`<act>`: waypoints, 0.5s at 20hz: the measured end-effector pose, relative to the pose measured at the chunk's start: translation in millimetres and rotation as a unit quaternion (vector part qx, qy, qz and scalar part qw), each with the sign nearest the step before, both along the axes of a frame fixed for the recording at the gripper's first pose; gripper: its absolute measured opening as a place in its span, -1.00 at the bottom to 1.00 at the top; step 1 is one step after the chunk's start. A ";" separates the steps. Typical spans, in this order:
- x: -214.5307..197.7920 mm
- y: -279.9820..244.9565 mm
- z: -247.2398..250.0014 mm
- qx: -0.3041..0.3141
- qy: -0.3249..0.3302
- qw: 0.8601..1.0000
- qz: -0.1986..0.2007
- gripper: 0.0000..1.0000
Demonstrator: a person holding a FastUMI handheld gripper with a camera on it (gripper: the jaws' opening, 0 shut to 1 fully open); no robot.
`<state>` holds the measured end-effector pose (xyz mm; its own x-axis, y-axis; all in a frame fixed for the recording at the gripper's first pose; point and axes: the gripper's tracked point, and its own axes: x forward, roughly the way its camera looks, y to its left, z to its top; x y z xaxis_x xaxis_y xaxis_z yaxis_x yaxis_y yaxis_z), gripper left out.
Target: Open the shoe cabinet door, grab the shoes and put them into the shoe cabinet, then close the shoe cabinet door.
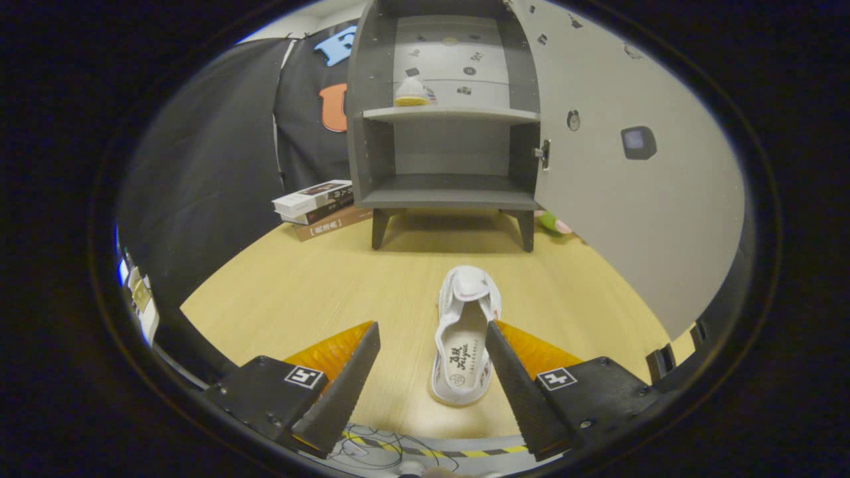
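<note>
A grey shoe cabinet (445, 133) stands on the far side of the wooden table (305, 292), its door (637, 186) swung wide open to the right. One white shoe (412, 91) with a yellow sole sits on the cabinet's upper shelf. A second white shoe (465, 335) lies on the table, toe toward the cabinet, its heel end between my fingertips and close to the right finger (514, 385). My gripper (431, 335) is open above the table, touching nothing.
A stack of books (319, 207) lies left of the cabinet's legs. A green and pink soft item (554, 224) peeks out behind the open door. Cables and striped tape (425, 451) run along the table's near edge.
</note>
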<state>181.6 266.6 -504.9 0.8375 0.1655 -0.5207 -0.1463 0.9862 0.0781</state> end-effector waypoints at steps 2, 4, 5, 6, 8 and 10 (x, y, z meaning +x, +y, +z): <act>18.5 1.9 -13.8 0.000 0.011 1.000 -0.010 1.00; 35.7 3.0 -31.2 -0.006 0.027 0.999 -0.016 1.00; 41.3 6.2 -38.6 0.000 0.037 0.999 -0.015 1.00; 48.7 12.9 -43.6 0.007 0.045 0.999 -0.012 1.00; 64.0 15.7 -50.2 0.000 0.043 0.999 -0.013 1.00; 78.6 17.2 -57.6 -0.007 0.043 0.999 -0.018 1.00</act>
<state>260.1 283.8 -562.5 0.7955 0.1274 -0.5924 -0.1032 0.9918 0.0748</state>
